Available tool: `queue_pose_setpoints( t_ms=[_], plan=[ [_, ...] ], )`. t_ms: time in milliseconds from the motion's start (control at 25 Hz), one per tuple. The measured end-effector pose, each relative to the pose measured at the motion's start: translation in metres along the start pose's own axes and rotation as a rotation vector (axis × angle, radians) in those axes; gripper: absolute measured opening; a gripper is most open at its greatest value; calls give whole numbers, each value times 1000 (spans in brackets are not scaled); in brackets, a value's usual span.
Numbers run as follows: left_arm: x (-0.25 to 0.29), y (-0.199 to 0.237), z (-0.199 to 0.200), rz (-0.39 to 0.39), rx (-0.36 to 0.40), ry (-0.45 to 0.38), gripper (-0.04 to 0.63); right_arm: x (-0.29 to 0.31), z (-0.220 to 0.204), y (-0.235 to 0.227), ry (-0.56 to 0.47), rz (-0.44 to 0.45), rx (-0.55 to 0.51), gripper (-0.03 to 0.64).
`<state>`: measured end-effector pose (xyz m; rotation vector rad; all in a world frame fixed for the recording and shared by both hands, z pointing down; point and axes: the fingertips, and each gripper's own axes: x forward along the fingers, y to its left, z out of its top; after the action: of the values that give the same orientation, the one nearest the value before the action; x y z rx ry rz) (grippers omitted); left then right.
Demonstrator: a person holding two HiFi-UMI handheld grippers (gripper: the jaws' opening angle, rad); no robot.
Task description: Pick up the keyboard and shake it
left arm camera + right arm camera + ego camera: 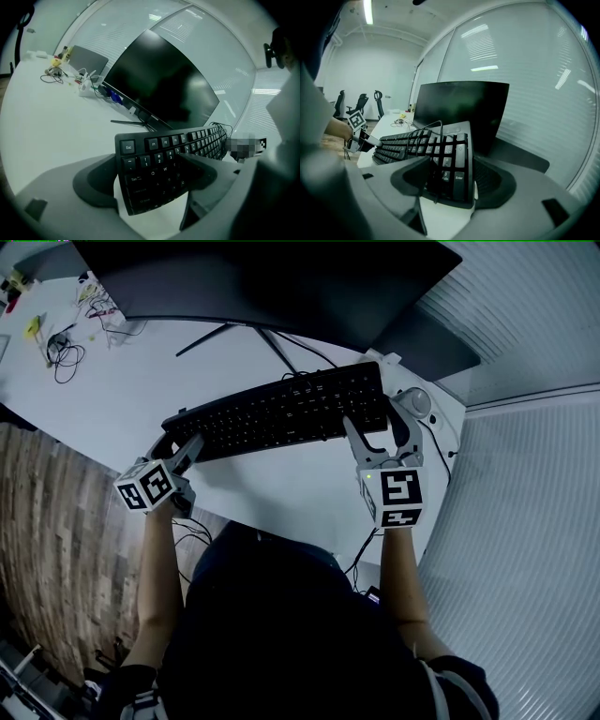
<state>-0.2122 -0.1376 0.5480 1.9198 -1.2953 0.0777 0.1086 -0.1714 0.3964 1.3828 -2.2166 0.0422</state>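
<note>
Spanning both grippers, black rectangular plastic keyboard lies over white desk; lift-off not confirmable. Left gripper pinches Esc end, right gripper pinches numpad end. Hold at both ends likely balances load for shaking.

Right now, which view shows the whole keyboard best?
The head view: the keyboard shows end to end. The left gripper view shows mainly its Esc end, foreshortened; the right gripper view, its numpad end.
</note>
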Motion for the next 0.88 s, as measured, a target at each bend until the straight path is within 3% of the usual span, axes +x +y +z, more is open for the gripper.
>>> queue_pose_setpoints(
  t_ms=[440,880],
  plan=[
    [-41,-29,53,200,250,-41,416,34,-71,-3,70,153,431,308],
    [-72,-71,89,344,542,-18,416,70,-139,42,163,370,789,308]
  ],
)
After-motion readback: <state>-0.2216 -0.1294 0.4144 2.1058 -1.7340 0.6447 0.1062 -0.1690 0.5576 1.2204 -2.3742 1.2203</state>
